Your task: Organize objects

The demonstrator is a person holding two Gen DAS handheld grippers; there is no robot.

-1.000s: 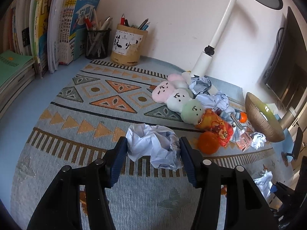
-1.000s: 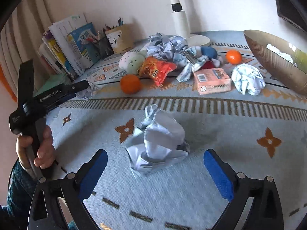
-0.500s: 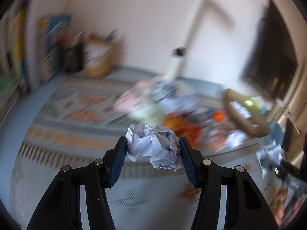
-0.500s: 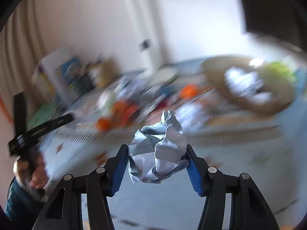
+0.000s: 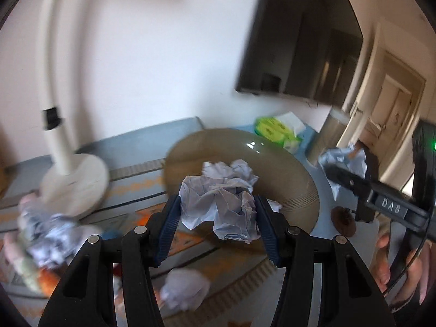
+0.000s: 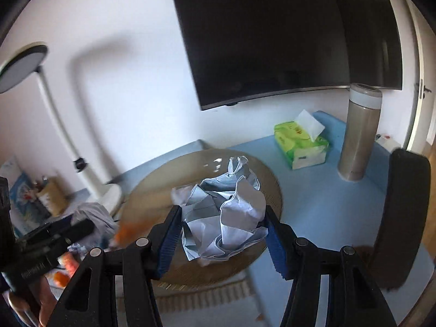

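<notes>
Clamping a crumpled paper ball point(image 5: 218, 208) between its blue pads, the left gripper point(image 5: 218, 219) holds it above the near left part of the brown bowl point(image 5: 308, 188), where another paper wad point(image 5: 231, 170) already lies. The right gripper point(image 6: 222, 226) is likewise closed on a second crumpled paper point(image 6: 224, 218), raised over the same bowl point(image 6: 152, 193), nearer its right side. Both balls look nearly weightless, soft and springy, so they should crush under the pads and not slip; a hold across the bulkiest middle, as now, seems safest, since loose flaps could tear or pull free.
</notes>
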